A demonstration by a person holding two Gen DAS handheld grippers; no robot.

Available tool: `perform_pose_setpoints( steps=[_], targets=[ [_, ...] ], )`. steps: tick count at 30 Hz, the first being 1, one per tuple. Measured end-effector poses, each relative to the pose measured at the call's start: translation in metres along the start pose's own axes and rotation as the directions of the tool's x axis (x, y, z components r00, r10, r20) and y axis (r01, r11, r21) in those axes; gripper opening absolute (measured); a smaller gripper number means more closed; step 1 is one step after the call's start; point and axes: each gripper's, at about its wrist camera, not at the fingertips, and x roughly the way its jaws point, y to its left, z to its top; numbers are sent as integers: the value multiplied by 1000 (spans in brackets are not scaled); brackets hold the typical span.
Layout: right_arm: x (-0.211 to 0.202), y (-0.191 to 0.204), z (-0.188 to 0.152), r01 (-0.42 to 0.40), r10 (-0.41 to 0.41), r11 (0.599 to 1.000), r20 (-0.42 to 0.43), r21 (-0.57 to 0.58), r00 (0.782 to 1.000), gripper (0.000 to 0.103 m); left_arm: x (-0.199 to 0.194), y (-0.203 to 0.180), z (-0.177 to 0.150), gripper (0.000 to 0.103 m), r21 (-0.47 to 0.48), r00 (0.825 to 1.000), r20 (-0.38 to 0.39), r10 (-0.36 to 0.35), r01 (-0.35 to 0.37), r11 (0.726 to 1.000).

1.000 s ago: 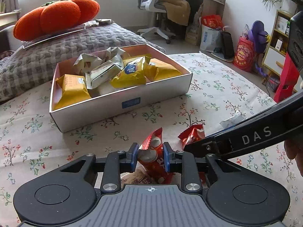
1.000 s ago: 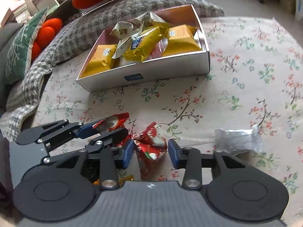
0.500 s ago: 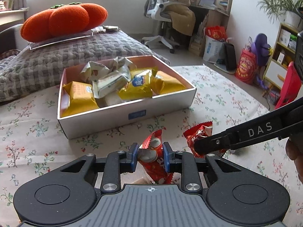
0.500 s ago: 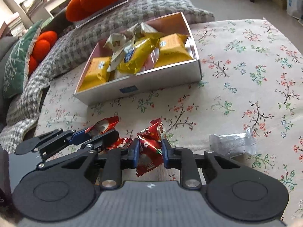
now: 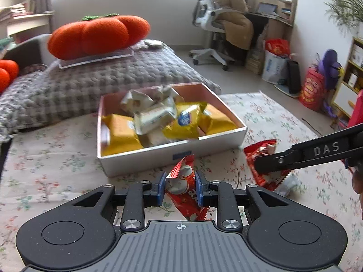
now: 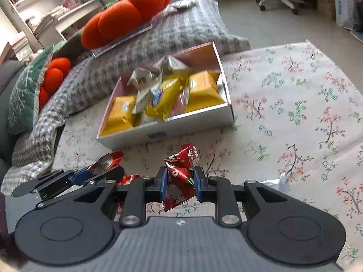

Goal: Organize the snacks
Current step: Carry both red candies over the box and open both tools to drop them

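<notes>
Left claw [image 5: 179,189]: clamped across a crinkly red foil snack packet [image 5: 185,191], just before the white cardboard box [image 5: 158,156].
Right claw [image 6: 180,184]: pinching a second red packet [image 6: 181,172].
Handling: light, slippery, crushable; grip mid-body.

Snack box and loose packets on the cloth-covered tabletop.
The box [image 5: 158,156] sits on the tabletop [image 6: 295,104], full of packets [image 5: 186,122], with a cushion [image 5: 102,77] behind it. Before the box, the left gripper [image 5: 179,189] and right gripper [image 6: 180,182] each hold a snack packet [image 5: 188,195], side by side; a foil wrapper [image 6: 280,182] lies right.
</notes>
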Motion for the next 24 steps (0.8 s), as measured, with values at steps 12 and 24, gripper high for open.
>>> perform_pose_setpoints(
  steps=[12, 24],
  targets=[
    [-95, 7, -7, -80, 72, 996, 156, 45, 985, 22, -114, -24, 18, 24, -134, 990, 112, 91, -76, 988],
    [-149, -24, -44, -111, 79, 985, 219, 135, 973, 22, -178, -68, 35, 12, -188, 987, 161, 21, 10, 982]
  ],
)
